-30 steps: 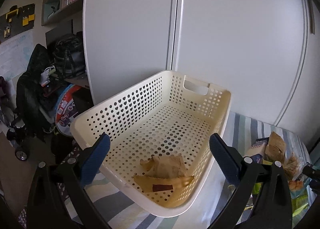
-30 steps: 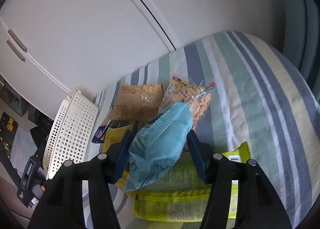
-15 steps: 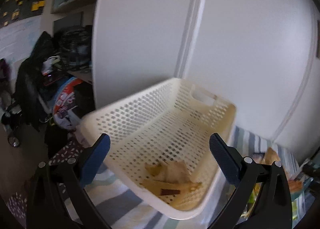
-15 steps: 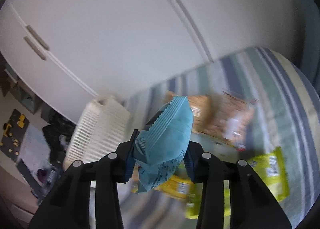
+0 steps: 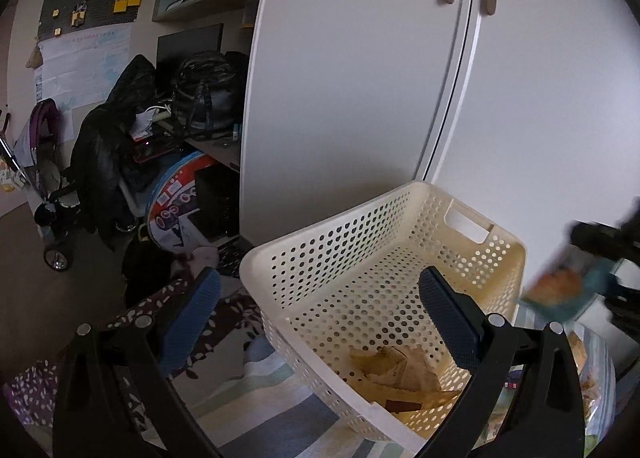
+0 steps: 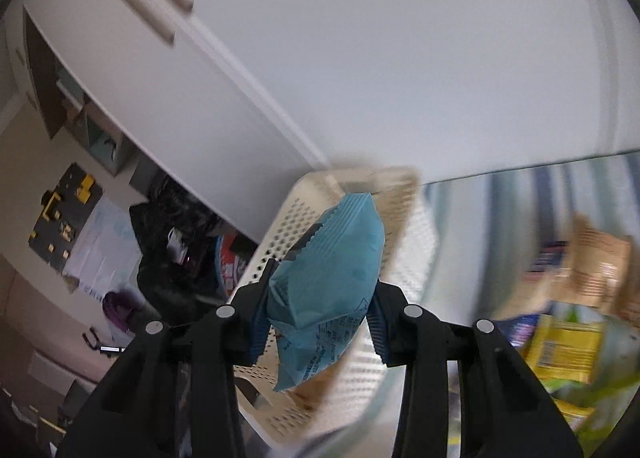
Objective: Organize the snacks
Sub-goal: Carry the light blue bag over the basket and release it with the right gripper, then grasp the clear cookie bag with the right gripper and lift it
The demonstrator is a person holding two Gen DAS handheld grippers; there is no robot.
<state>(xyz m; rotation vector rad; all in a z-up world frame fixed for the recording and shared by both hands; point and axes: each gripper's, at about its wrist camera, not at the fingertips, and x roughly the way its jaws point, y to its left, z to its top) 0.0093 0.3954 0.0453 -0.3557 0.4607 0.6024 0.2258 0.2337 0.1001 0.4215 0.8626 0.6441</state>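
The right gripper (image 6: 318, 320), clamping the blue snack bag (image 6: 328, 290), is lifting it off the pile on the striped bedcover (image 6: 532, 186) and swinging it over to the cream basket (image 5: 352, 258), now entering the left wrist view's right edge.

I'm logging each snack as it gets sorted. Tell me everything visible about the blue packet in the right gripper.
The blue packet is a puffy, sealed pouch of light blue plastic film with a crimped, ribbed top edge and small dark print near its lower end. It stands roughly upright, pinched at mid-height between the jaws of the right gripper, touching nothing else. It hangs in the air in front of the cream perforated basket, not yet inside. The left wrist view shows it blurred by the basket's right side.
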